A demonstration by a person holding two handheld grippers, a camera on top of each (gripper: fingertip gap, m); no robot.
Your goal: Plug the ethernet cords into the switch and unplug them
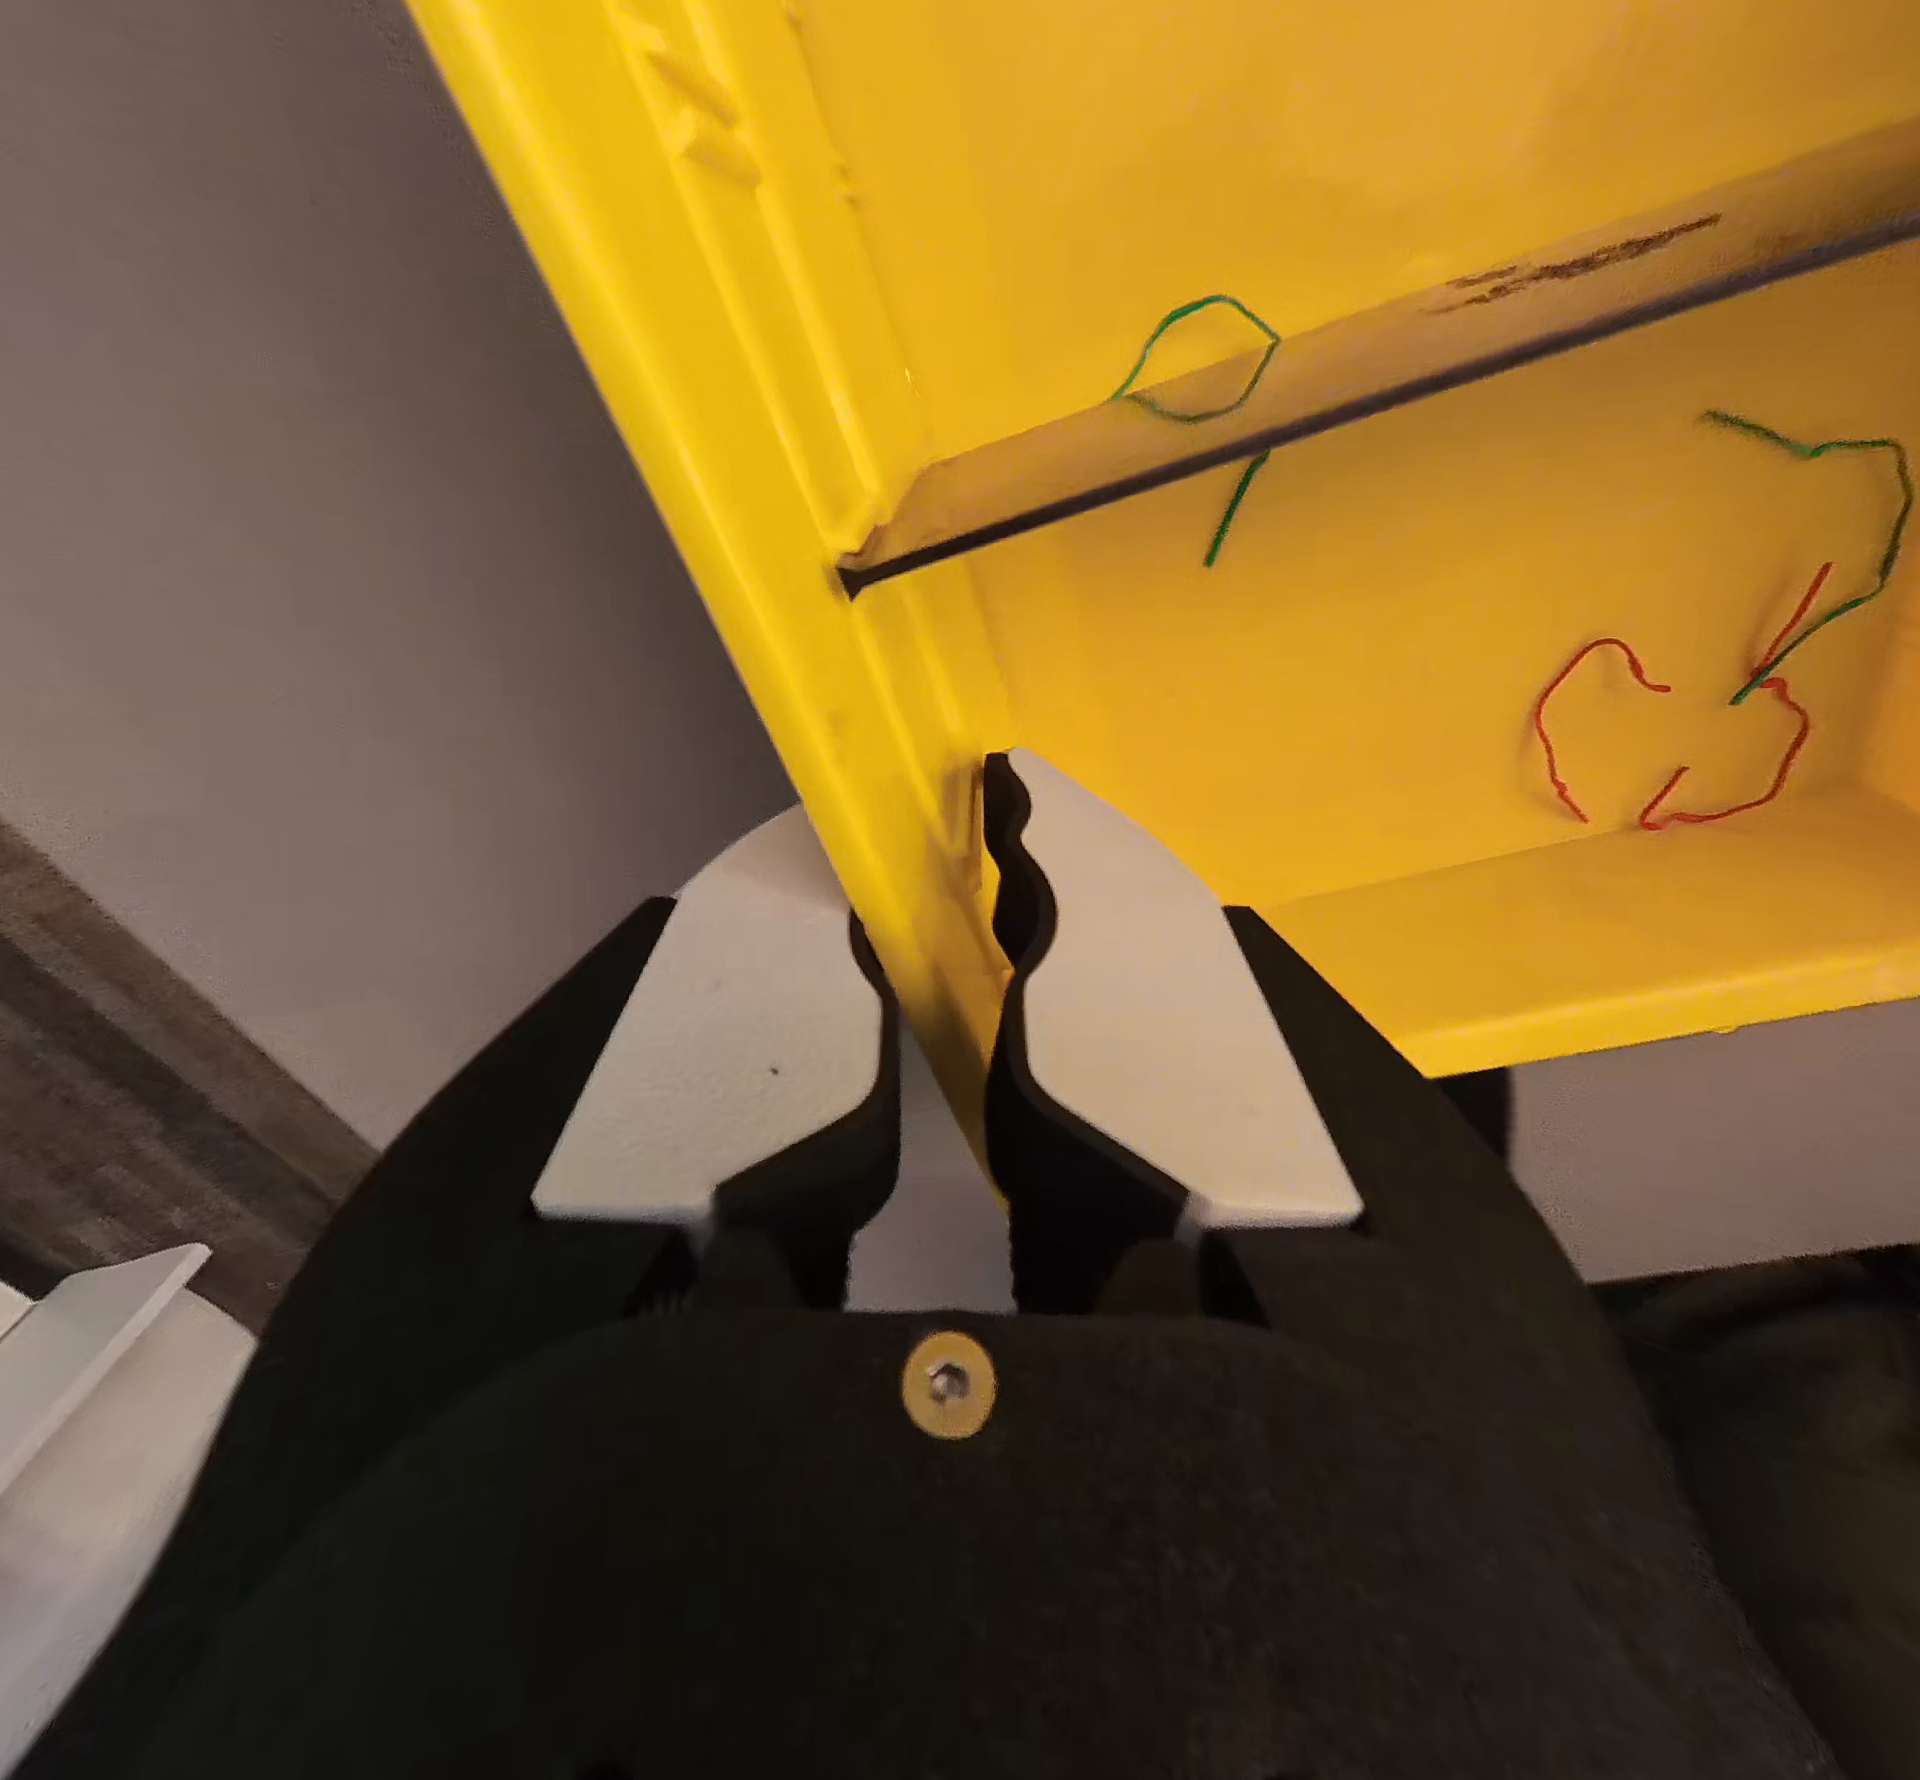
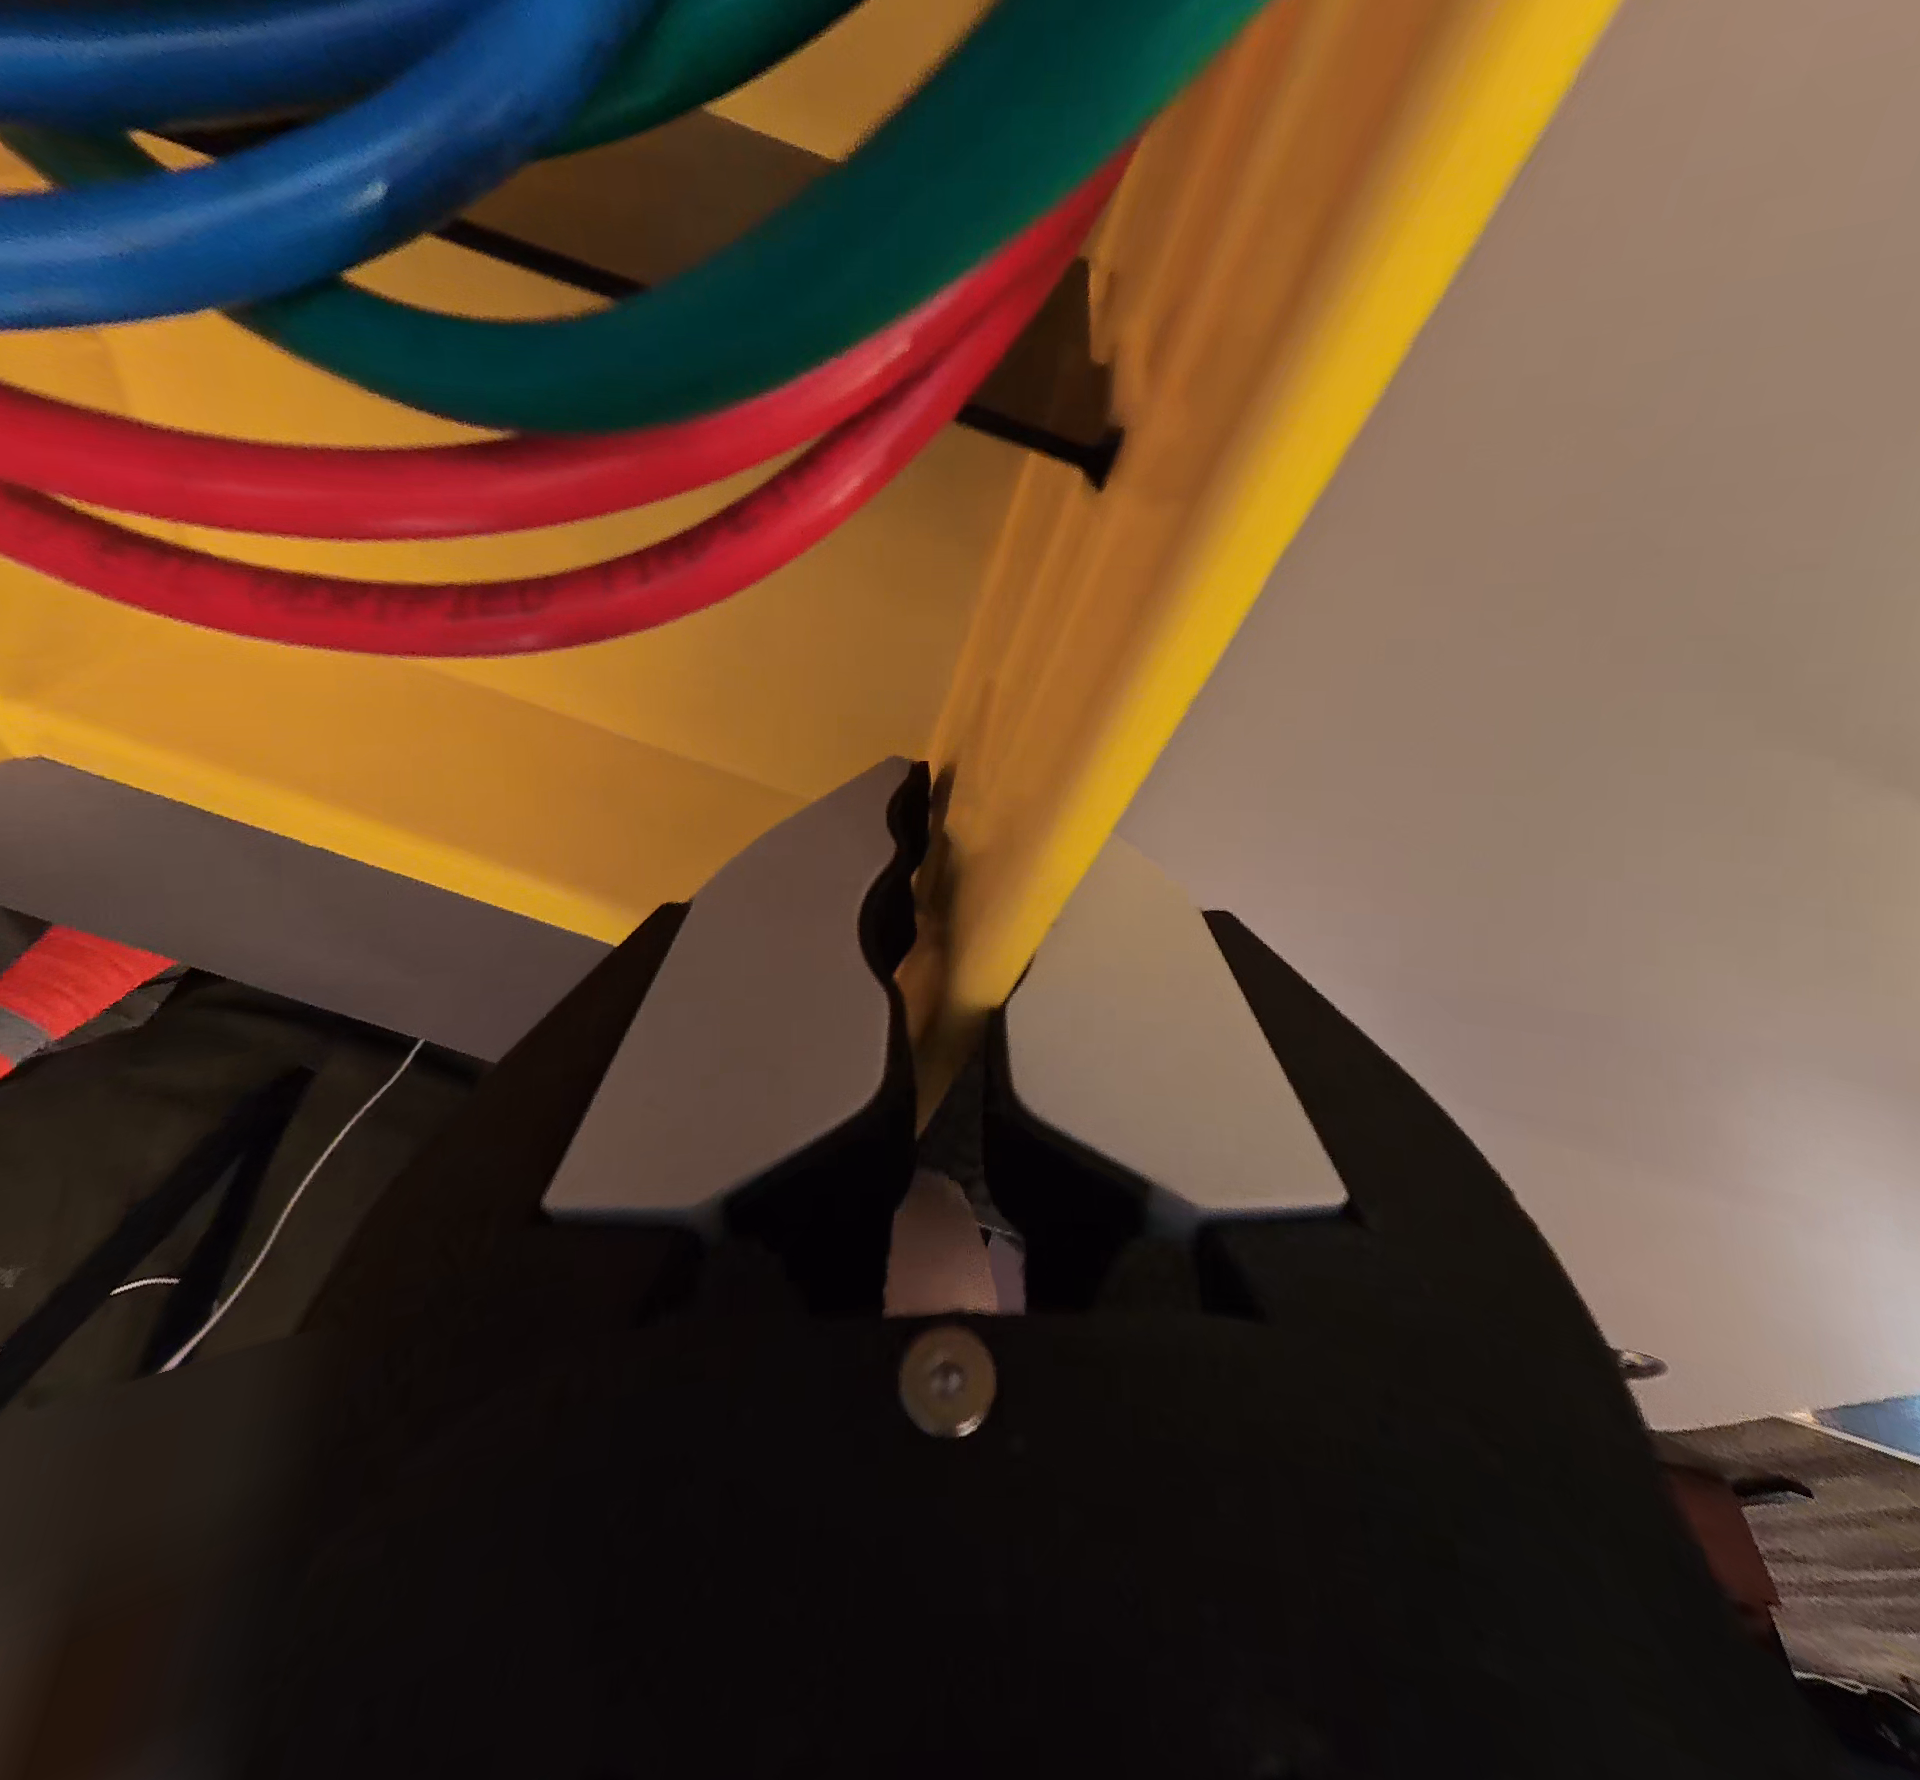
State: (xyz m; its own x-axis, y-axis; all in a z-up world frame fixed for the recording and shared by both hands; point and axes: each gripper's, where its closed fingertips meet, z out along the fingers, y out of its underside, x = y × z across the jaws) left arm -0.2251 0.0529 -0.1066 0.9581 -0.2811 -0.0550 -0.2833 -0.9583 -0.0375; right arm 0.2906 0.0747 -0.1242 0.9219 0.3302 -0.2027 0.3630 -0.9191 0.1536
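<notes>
Plainly, both grippers are clamped on one yellow bin, each on an opposite side wall.

Left gripper (image 1: 951, 899): closed on the bin's (image 1: 1299, 120) left wall, one finger outside, one inside, low near the front corner.

Right gripper (image 2: 971, 889): closed on the bin's right wall the same way, pinching only the thin rim edge.

Cords: a blue cord (image 2: 312, 68), a green cord (image 2: 831, 276) and a red cord (image 2: 416, 535) lie coiled inside the bin, just beside the right wall. No plug end shows.

Switch: not in view in either picture, so I cannot say where it stands relative to the bin.

Divider (image 1: 1351, 380): a thin panel crosses the bin's inside, slotted into the left wall. Thin red and green twist ties (image 1: 1662, 743) lie loose on the floor in front of it.

Risk, grip: the holds are narrow, on a slanted wall; my guess is that a tilt or a jerk could let the rim slide out of one pinch, and the bin would drop on that side.

Risk, load: the coils sit toward the right wall, so that side likely pulls harder; a tilt could spill them over the rim.

Room: outside the left wall there is open space, with a grey wall (image 1: 260, 483) behind. Outside the right wall it looks open too. Below the bin's front edge sit dark things I cannot make out, so little room for lowering there.
</notes>
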